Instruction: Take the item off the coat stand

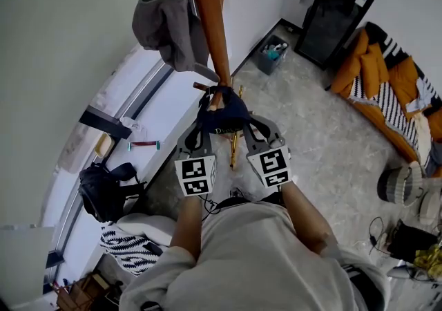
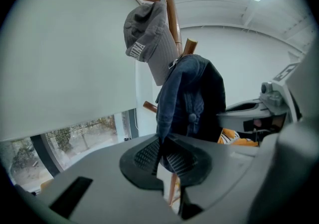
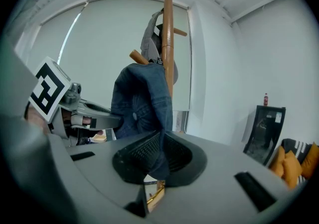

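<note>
A dark blue denim cap (image 1: 222, 117) hangs on a lower peg of the wooden coat stand (image 1: 209, 23). My left gripper (image 1: 204, 117) is shut on the cap's left edge, and my right gripper (image 1: 243, 120) is shut on its right edge. In the left gripper view the denim cap (image 2: 192, 93) drops into the closed gripper (image 2: 160, 156), its hem pinched between the pads. The right gripper view shows the denim cap (image 3: 142, 103) held the same way in my right gripper (image 3: 158, 157). A grey cap (image 1: 169, 26) hangs higher up on the stand.
The stand's pole (image 3: 167, 39) rises just behind the denim cap, with pegs sticking out. A window wall (image 1: 83, 61) runs along the left. A black cabinet (image 1: 335, 9) and a small bin (image 1: 273, 54) stand at the far wall. Orange cushions (image 1: 366, 68) lie to the right.
</note>
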`<state>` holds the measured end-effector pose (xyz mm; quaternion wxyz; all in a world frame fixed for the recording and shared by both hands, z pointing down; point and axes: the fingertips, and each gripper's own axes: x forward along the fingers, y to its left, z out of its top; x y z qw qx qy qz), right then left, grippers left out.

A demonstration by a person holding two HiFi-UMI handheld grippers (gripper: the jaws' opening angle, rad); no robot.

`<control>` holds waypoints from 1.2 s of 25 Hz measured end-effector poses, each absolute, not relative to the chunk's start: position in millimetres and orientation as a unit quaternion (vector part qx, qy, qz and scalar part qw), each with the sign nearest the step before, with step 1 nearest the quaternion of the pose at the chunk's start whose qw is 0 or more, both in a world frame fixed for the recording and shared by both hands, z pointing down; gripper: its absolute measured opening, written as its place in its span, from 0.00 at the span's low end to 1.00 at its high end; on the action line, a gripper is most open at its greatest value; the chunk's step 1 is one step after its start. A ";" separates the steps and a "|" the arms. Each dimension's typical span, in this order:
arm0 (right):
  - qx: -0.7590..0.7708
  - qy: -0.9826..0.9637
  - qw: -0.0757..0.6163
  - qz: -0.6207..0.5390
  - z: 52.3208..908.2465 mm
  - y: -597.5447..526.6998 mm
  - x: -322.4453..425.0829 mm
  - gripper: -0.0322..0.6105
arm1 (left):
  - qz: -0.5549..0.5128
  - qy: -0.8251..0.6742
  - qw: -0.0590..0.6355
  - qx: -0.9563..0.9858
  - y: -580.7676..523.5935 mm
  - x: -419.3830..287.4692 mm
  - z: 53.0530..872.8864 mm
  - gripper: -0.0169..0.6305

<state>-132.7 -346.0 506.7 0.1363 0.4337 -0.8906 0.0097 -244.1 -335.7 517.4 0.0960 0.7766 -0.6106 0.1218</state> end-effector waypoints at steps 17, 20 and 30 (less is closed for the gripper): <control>0.412 -0.904 0.116 -0.019 474.2 -326.7 -136.3 0.08 | 0.107 -0.636 0.062 0.762 -314.1 -245.4 479.4 0.06; 0.407 -0.906 0.117 -0.017 473.6 -322.9 -137.0 0.08 | 0.108 -0.639 0.067 0.758 -308.5 -245.8 480.0 0.06; 0.383 -0.916 0.115 -0.019 472.0 -300.1 -135.8 0.08 | 0.103 -0.656 0.075 0.744 -279.9 -244.8 481.8 0.06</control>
